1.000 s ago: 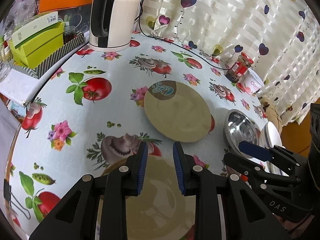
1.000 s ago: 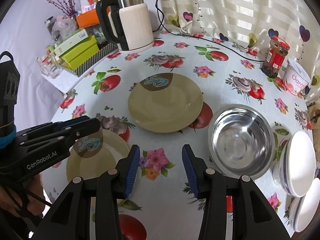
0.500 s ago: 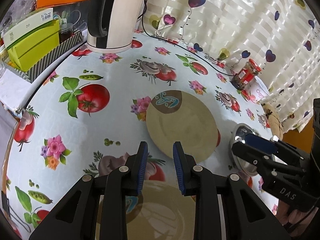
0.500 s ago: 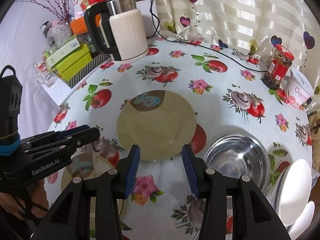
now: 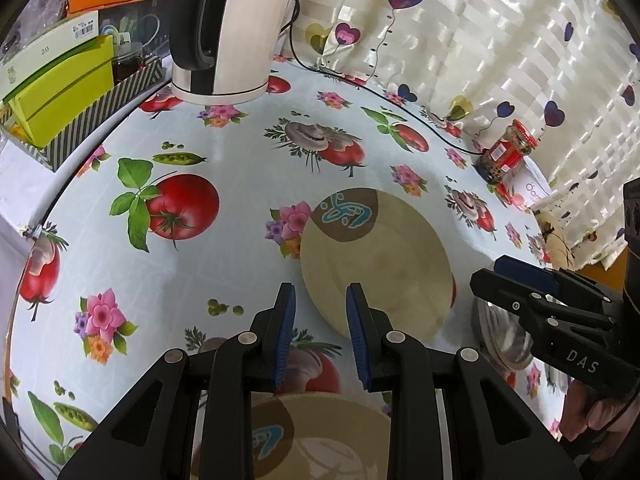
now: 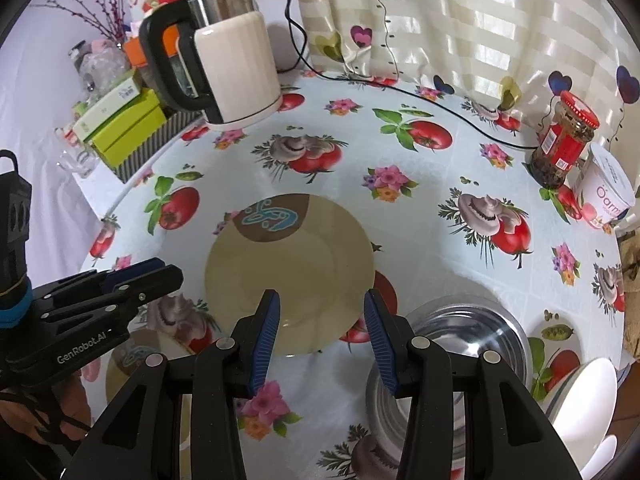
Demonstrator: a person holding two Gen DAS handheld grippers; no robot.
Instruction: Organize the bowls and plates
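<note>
The worktop carried a cloth printed with tomatoes, mushrooms and flowers. Near its middle lay a round beige plate with a brown and blue patch, flat on the cloth. A second beige plate of the same pattern lay close to the near edge, partly hidden under the left gripper. The jaws of the left gripper stood a little apart and held nothing; they hung above the cloth just beside the near rim of the middle plate. The right gripper hung above the near part of that same plate, its jaws open and empty, not touching it. A shiny round steel bowl stood just beside the middle plate, toward the right edge. White bowls stood stacked at the near right corner. Toward the far edge stood a cream electric kettle with a black handle, and near the far right edge a glass jar with a red lid beside a white tub.
</note>
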